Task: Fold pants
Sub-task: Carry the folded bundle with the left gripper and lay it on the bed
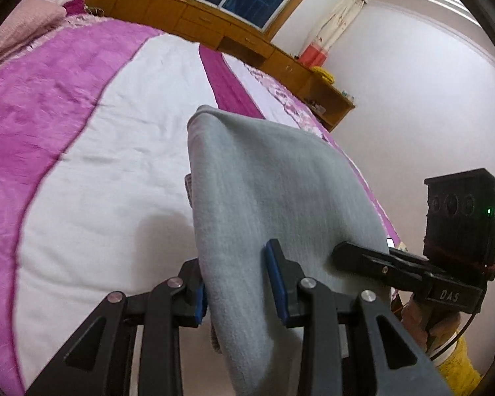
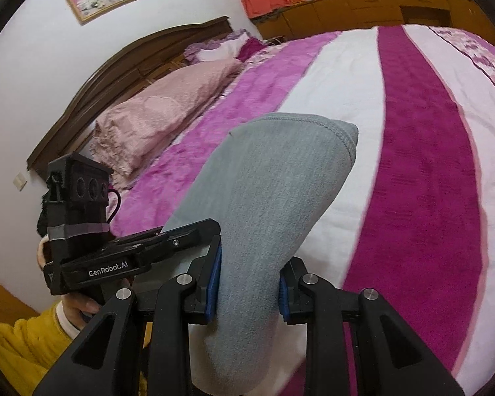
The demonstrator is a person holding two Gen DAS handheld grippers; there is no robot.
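The grey pants (image 1: 264,181) hang folded in the air above the bed, held along one edge by both grippers side by side. In the left wrist view my left gripper (image 1: 239,287) is shut on the cloth, with a blue pad on either side of it. The right gripper (image 1: 349,255) clamps the same edge just to its right. In the right wrist view the pants (image 2: 274,181) bulge forward from my right gripper (image 2: 249,287), whose blue pads press on the bunched fabric. The left gripper (image 2: 211,229) grips close by on the left. The pants' lower part is hidden under the fingers.
Below lies a wide bed (image 1: 122,138) with a white and magenta striped cover (image 2: 422,165). Pink pillows (image 2: 155,115) lean on the wooden headboard (image 2: 122,62). Wooden cabinets (image 1: 214,29) run under the window, with a white wall (image 1: 412,115) on the right. A yellow sleeve (image 2: 23,346) is at lower left.
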